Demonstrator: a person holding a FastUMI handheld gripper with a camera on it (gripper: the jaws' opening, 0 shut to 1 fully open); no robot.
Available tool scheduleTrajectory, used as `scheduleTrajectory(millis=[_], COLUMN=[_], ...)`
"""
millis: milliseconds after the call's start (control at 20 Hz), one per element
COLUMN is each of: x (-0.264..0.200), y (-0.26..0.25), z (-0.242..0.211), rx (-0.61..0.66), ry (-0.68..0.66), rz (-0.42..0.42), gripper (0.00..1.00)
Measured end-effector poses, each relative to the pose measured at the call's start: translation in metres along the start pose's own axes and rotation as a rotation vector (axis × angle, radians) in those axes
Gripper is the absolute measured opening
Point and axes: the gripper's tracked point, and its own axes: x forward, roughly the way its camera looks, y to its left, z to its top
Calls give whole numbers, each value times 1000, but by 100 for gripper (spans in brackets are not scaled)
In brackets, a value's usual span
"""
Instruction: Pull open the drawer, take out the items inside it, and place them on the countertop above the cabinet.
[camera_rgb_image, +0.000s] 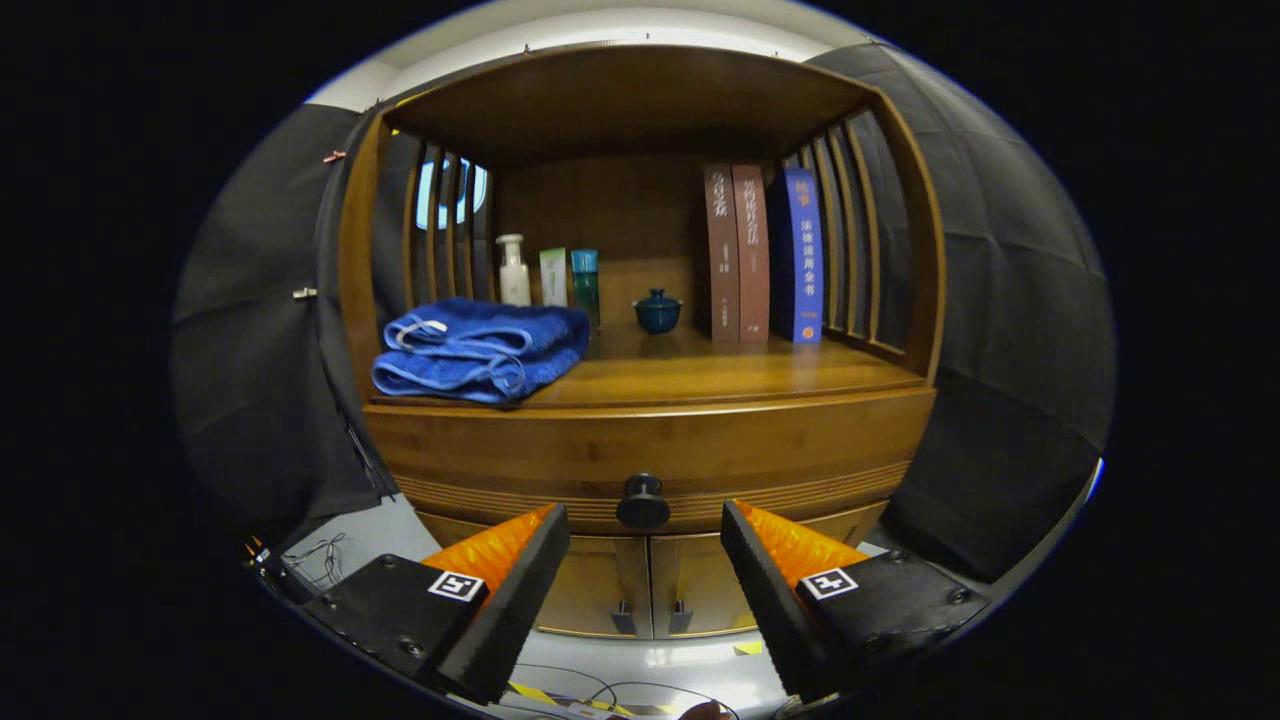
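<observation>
The drawer (650, 455) sits closed under the countertop (720, 378), its round dark knob (643, 501) centred just ahead of the gripper (645, 545), which looks lined up to take that knob for the pull. The fingers stand wide apart, holding and touching nothing. On the countertop a folded blue towel (480, 350) fills one side, with bottles (515, 270), a small lidded pot (658, 311) and upright books (765, 255) behind.

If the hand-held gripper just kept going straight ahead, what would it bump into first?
Most likely the round dark knob on the closed drawer. The hand-held gripper is open, and the knob sits just ahead, between its fingers. How far off it is stays hard to judge.
</observation>
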Motion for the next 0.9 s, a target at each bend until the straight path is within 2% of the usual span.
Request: scheduleTrajectory(millis=[200,300,450,600,650,900], x=[45,61,66,74,66,33], y=[1,2,0,-1,0,-2], z=[-20,-26,-37,-37,-37,-46], rx=[-16,-10,-30,-8,-2,10], ry=[49,59,103,92,92,106], rz=[4,7,0,5,9,11], gripper=[99,85,53,40,31,31])
